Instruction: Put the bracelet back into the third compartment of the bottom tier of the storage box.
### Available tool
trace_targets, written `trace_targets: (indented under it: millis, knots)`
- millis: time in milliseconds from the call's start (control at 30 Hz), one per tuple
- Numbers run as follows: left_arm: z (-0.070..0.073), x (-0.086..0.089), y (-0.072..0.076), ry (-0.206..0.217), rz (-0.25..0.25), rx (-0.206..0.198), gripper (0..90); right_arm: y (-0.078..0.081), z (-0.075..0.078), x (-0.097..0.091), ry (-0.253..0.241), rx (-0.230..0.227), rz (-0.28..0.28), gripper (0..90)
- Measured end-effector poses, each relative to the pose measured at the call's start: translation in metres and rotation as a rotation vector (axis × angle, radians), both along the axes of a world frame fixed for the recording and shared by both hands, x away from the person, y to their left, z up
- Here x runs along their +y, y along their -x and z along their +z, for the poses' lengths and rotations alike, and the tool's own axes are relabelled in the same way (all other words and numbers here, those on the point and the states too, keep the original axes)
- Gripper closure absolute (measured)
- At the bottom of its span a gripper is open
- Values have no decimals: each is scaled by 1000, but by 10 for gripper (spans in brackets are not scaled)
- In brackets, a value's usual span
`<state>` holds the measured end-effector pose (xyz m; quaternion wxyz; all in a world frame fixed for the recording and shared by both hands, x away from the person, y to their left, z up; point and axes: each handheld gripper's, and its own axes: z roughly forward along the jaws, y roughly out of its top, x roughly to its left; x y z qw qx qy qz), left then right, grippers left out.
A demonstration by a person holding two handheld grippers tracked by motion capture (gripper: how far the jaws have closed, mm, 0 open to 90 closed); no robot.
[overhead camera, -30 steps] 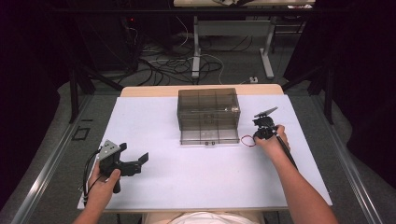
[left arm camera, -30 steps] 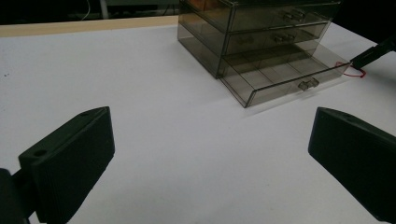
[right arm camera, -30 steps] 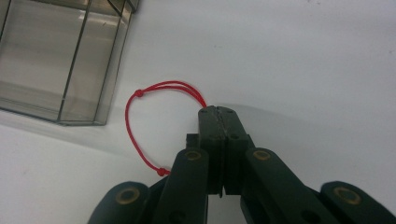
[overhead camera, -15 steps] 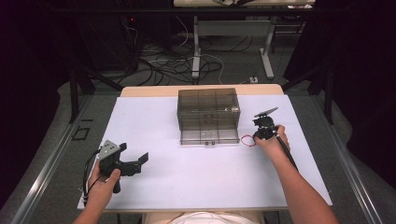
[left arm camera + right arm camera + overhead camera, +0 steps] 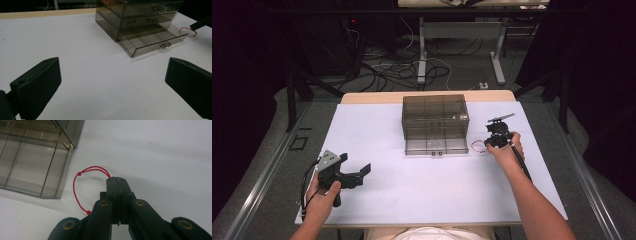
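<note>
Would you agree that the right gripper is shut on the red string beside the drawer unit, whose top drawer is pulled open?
Not quite: the open drawer is the bottom one, as the left gripper view shows; the two above are closed. The rest holds: the right gripper is shut on the red string beside the drawer unit.

No legible text (or labels) anywhere.
</note>
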<state>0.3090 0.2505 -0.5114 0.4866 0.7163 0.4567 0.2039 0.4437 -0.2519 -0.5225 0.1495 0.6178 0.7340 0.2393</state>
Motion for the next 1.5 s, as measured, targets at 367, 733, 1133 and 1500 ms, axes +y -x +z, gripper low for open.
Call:
trace_targets:
  millis: [367, 733, 1133, 1500]
  knots:
    - [0, 0, 0, 0, 0, -1, 3, 3, 8, -3, -5, -83, -3, 900]
    - [0, 0, 0, -1, 0, -1, 3, 6, 15, -4, -34, -144, -31, 900]
    - [0, 0, 0, -1, 0, -2, 4, 9, 22, -8, -63, -190, -48, 900]
    - [0, 0, 0, -1, 0, -2, 3, 12, 27, -7, -81, -231, -42, 900]
